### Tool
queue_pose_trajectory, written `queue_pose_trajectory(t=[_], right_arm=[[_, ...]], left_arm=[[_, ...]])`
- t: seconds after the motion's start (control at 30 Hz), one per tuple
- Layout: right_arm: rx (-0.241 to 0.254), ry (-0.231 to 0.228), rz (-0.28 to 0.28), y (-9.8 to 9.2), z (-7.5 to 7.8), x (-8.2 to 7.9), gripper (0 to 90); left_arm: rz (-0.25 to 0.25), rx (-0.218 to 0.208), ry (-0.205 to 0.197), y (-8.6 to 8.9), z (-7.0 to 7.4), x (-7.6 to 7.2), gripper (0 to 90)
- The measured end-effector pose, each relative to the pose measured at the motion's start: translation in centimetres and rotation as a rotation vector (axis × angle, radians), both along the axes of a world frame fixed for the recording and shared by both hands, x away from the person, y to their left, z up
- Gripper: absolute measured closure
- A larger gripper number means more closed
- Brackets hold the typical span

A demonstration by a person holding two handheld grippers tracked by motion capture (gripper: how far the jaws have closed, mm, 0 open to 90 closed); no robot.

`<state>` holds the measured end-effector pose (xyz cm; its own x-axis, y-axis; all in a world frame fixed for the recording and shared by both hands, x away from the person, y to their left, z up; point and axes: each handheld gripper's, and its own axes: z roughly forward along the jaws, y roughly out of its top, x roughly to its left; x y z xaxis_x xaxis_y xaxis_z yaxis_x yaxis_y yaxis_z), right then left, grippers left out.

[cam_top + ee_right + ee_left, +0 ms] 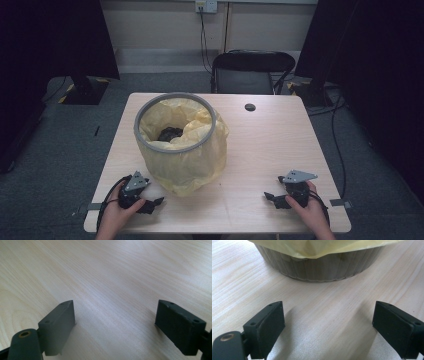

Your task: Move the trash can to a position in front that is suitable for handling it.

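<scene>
I am resting both hands low on the table [260,145]: left gripper [150,205] beside the yellow-lined bin [175,142], right gripper [274,198] well apart; both jaws are gaping wide, holding nothing.

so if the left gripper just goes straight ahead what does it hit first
Most likely the bin: its ribbed grey base, under the yellow bag, sits dead ahead of the open left gripper, with bare table between.
</scene>
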<state>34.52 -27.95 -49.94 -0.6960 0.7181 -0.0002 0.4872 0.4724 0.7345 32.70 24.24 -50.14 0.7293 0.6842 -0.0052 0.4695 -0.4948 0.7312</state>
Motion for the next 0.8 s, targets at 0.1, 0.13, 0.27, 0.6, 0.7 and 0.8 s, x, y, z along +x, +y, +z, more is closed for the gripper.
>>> queue_pose_trajectory(t=[0.1, 0.13, 0.27, 0.6, 0.7, 0.8], right_arm=[[0.0, 0.0, 0.0, 0.0, 0.0, 0.0, 15.3], [0.0, 0.0, 0.0, 0.0, 0.0, 0.0, 15.3], [0.002, 0.002, 0.0, 0.0, 0.0, 0.0, 15.3], [0.007, 0.004, 0.008, -0.1, 0.0, 0.1, 15.8], [0.003, 0.003, 0.009, -0.1, 0.0, 0.0, 15.5], [0.004, 0.003, 0.009, -0.1, 0.0, 0.1, 15.6]], left_arm=[[0.0, -0.003, -0.001, 0.0, 0.0, -0.1, 10.3], [0.0, -0.003, -0.001, 0.0, 0.0, -0.1, 10.3], [0.0, -0.007, 0.005, 0.1, 0.0, -0.2, 10.7], [0.008, -0.028, 0.038, 0.7, 0.9, -0.5, 14.8], [0.007, -0.055, 0.053, 1.0, 1.4, -0.8, 14.8], [0.004, -0.064, 0.066, 1.2, 1.8, -1.0, 14.8]])
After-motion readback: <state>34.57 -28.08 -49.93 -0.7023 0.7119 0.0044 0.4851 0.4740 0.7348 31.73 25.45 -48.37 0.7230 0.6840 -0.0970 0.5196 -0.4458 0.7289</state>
